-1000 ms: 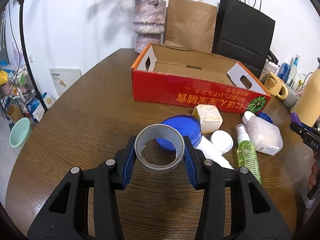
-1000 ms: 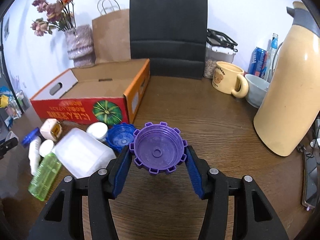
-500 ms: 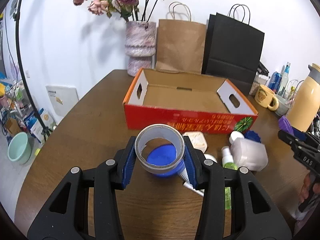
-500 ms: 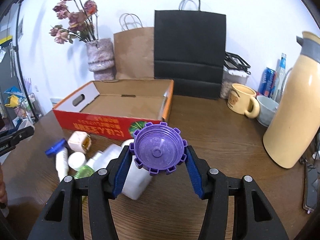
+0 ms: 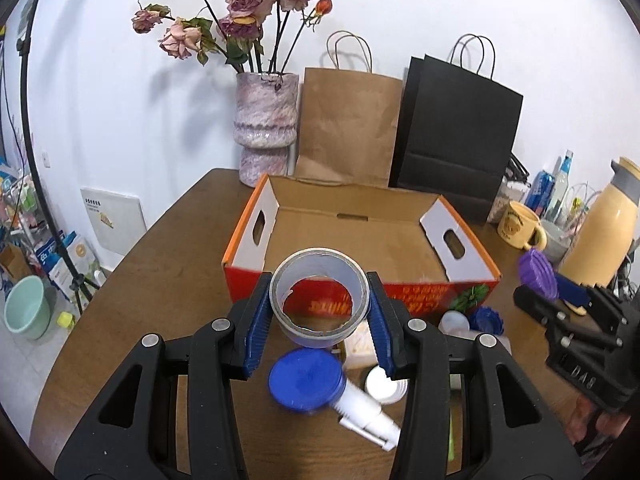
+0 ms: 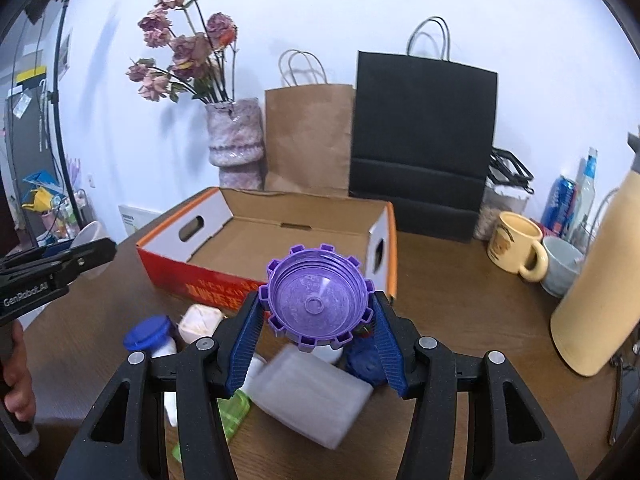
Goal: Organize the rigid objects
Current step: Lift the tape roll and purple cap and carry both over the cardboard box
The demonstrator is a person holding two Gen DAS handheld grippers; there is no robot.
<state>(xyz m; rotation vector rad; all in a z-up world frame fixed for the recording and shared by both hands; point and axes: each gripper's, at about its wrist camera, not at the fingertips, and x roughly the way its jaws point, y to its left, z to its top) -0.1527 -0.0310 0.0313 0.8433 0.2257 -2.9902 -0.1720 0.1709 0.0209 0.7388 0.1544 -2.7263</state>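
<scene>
Both hands are loaded so one trip fills the empty orange-and-red cardboard box (image 5: 360, 236) — left gripper (image 5: 319, 312) clamps a grey tape roll (image 5: 319, 300), right gripper (image 6: 316, 320) pinches a purple ridged plastic lid (image 6: 316, 300), both hovering just short of it.

We hold both grippers raised, pointing slightly downward: left gripper (image 5: 319, 306) clamped on a tape roll (image 5: 319, 297), right gripper (image 6: 316, 314) on a purple cap (image 6: 316, 298).

white wall (image 5: 480, 8) behind brown wooden table (image 5: 160, 264).
</scene>
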